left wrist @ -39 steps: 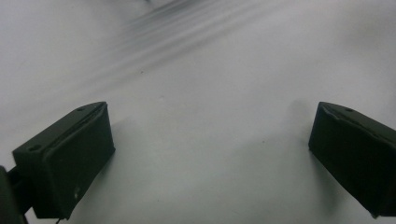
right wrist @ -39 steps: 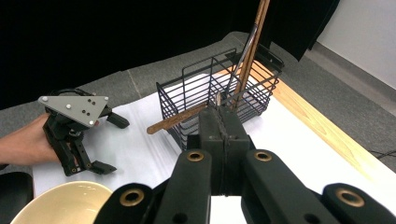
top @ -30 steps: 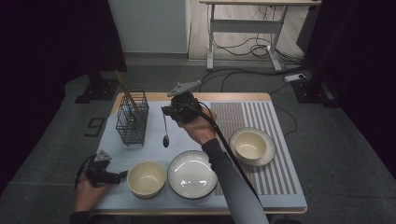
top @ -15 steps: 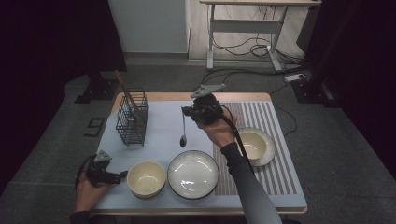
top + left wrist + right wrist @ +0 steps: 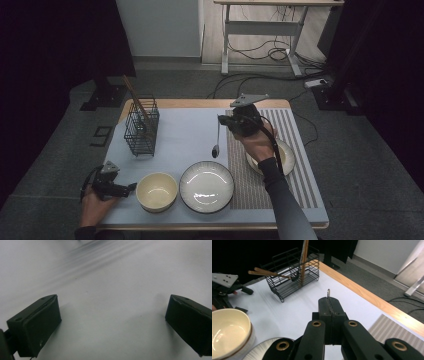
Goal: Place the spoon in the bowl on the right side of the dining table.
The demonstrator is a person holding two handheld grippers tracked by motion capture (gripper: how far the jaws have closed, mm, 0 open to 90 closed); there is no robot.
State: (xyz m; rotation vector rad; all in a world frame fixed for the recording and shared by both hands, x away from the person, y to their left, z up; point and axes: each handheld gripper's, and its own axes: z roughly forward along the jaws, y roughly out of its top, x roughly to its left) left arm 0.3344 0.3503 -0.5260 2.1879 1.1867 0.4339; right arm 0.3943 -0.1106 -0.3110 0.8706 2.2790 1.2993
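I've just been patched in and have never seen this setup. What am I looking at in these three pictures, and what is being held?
A person at a table holds a hand-held two-jaw gripper in each hand; there is no robot arm.

The high view looks down from above. The other two come from cameras riding on the grippers, looking along their black jaws.

On the white mat stand a wire basket with wooden sticks, a cream bowl and a plate. Another bowl sits on the striped mat.

The right gripper is shut on a spoon, which hangs down above the white mat. The left gripper rests open beside the cream bowl, nothing between its jaws.
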